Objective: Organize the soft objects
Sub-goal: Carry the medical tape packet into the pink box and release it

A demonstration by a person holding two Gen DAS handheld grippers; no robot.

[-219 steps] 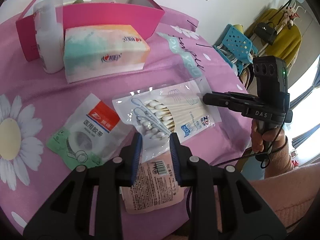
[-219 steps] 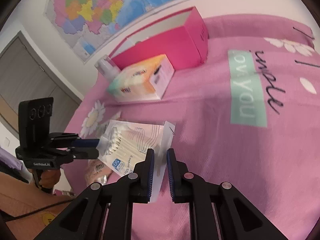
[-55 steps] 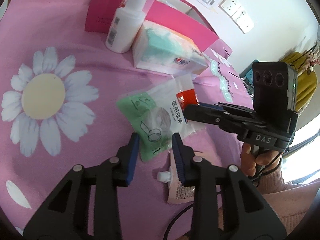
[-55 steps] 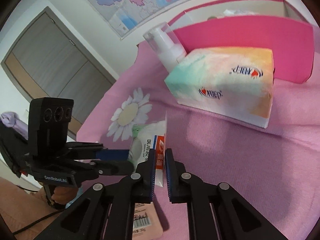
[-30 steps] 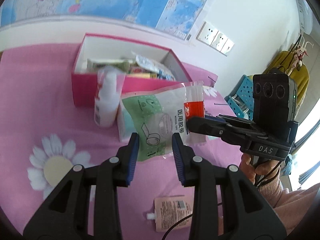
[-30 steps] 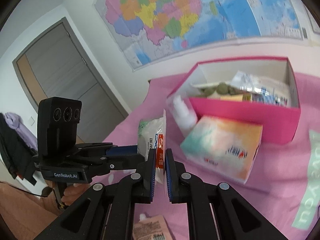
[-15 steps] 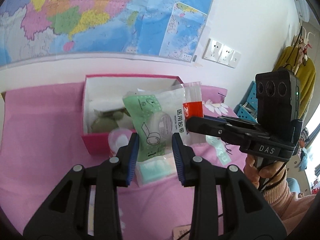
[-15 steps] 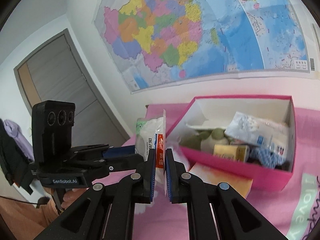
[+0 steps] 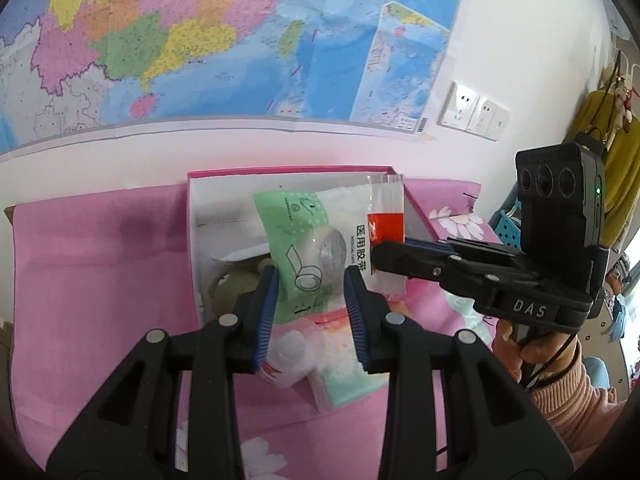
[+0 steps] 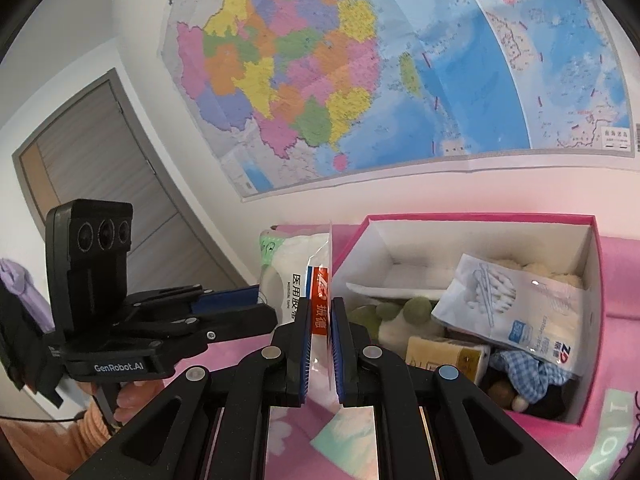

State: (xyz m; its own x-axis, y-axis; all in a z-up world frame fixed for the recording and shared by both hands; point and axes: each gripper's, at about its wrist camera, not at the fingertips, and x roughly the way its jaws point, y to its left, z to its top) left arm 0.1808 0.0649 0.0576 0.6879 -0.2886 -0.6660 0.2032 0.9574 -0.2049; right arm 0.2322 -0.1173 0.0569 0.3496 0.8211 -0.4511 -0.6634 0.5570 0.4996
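A green and clear medical tape packet [image 9: 316, 248] hangs in the air above the pink box [image 9: 292, 172]. My right gripper [image 10: 320, 326] is shut on the packet's red-labelled edge [image 10: 320, 300]. My left gripper [image 9: 310, 300] stands open, its blue pads on either side of the packet's lower end without pressing it. The pink box [image 10: 596, 264] holds a cotton swab bag [image 10: 512, 312], plush toys and a yellow box. The right gripper also shows in the left wrist view [image 9: 380, 258].
A tissue pack [image 9: 348, 368] and a white bottle [image 9: 292, 356] sit on the pink bedsheet [image 9: 100, 260] in front of the box. A wall map [image 10: 400, 60] hangs behind. A door [image 10: 100, 168] is at the left.
Both grippers have risen and moved toward the box with the tape packet, which now hangs over the box opening. The right gripper keeps its hold.
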